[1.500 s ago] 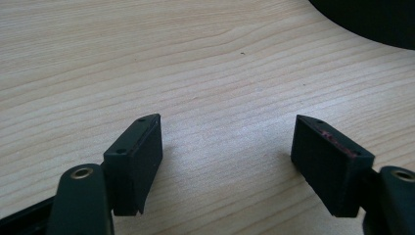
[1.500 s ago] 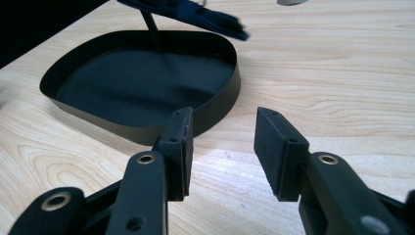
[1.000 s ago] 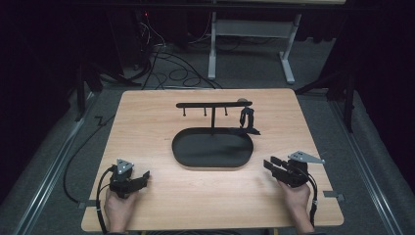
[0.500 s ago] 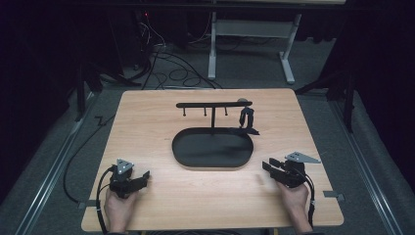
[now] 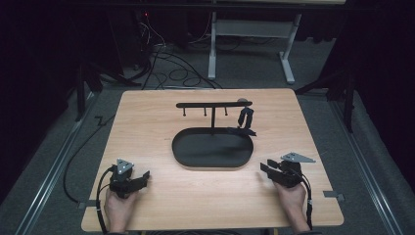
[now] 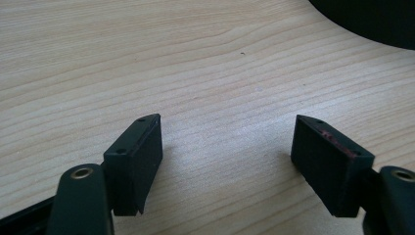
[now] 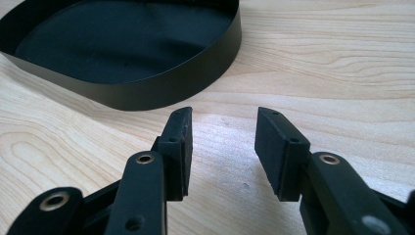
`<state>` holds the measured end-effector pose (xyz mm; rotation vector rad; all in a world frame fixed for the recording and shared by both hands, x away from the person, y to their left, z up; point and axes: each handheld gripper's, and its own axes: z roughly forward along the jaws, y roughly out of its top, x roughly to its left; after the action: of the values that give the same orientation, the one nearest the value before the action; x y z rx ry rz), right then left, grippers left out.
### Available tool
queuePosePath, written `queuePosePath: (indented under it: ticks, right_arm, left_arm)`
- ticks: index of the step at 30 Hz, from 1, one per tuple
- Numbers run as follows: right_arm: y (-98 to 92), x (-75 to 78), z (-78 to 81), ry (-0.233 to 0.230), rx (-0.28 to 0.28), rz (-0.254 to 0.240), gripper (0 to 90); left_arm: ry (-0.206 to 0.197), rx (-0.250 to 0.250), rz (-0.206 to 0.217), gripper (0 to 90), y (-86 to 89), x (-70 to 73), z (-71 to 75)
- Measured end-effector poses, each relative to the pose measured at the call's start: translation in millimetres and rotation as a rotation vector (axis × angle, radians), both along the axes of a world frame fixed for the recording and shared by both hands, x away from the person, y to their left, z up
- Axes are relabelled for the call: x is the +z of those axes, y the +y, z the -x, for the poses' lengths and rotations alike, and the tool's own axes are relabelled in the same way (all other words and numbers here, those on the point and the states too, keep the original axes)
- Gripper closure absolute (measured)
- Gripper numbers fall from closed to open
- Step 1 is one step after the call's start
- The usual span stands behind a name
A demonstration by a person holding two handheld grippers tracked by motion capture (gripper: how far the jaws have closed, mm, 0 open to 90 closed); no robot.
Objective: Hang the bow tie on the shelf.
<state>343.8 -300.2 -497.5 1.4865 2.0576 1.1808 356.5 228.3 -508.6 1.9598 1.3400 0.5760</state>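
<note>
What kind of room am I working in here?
Likely a lab or recording workspace: a bare wooden table on grey carpet, loose cables on the floor behind, dark surroundings, and a black stand with an oval tray.

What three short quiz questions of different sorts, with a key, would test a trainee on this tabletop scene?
1. True or false: the right gripper holds the black oval tray.
2. Which hook of the T-shaped hanger stand carries the dark hanging item? A) its left end B) its right end
3. Fill in: the left gripper has its fingers ____ over the bare wooden table.

Key: 1 false, its fingers are apart with nothing between them; 2 B; 3 open.
</note>
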Motion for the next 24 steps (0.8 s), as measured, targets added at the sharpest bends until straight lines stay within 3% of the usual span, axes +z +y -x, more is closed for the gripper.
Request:
queuePosePath:
  ticks: [24]
  right_arm:
    - [7.0,-3.3,-3.6,0.016,-0.005,0.075,59.1]
  left_arm:
    - [0.001,-0.001,0.0,27.9,0.1,0.1,0.0]
